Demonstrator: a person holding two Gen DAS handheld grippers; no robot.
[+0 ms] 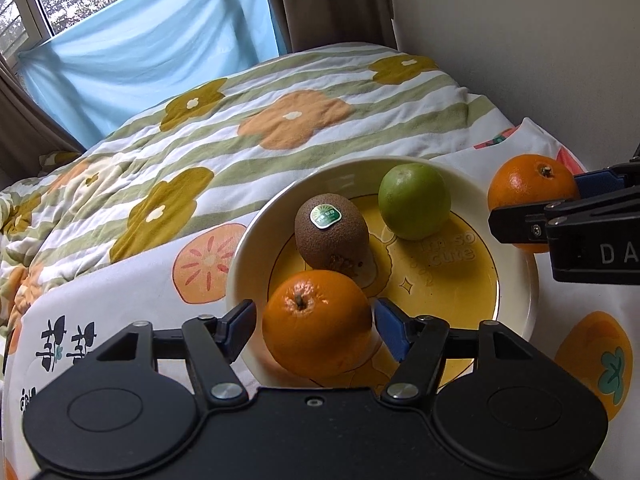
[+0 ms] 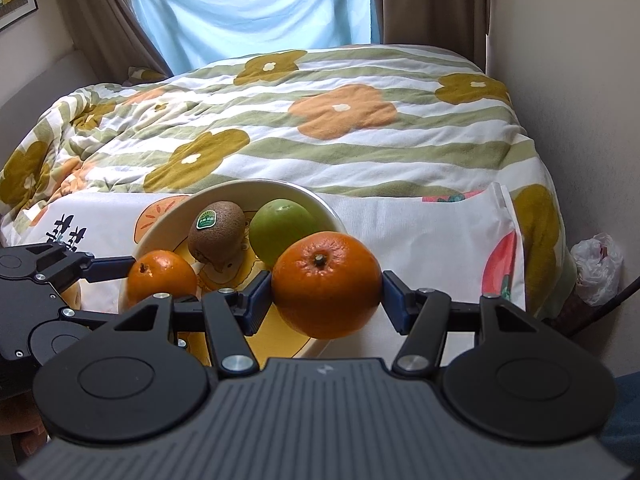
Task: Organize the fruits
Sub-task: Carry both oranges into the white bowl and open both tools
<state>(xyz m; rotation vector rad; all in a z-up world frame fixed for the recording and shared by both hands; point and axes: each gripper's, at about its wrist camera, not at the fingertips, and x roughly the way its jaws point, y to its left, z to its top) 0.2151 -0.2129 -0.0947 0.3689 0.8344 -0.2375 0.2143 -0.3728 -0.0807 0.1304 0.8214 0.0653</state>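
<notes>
Oranges (image 2: 327, 284), gripper pads (image 2: 256, 300) partly hiding sides

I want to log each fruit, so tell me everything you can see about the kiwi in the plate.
The kiwi is brown, fuzzy and egg-shaped, with a green oval sticker on its upper side and its rough stem end turned toward the left wrist camera. It looks whole. It rests in the cream plate with the yellow centre, left of the green citrus fruit and behind the orange lying between the left gripper's fingers. Whether it touches either neighbour is unclear. No gripper touches it.
</notes>
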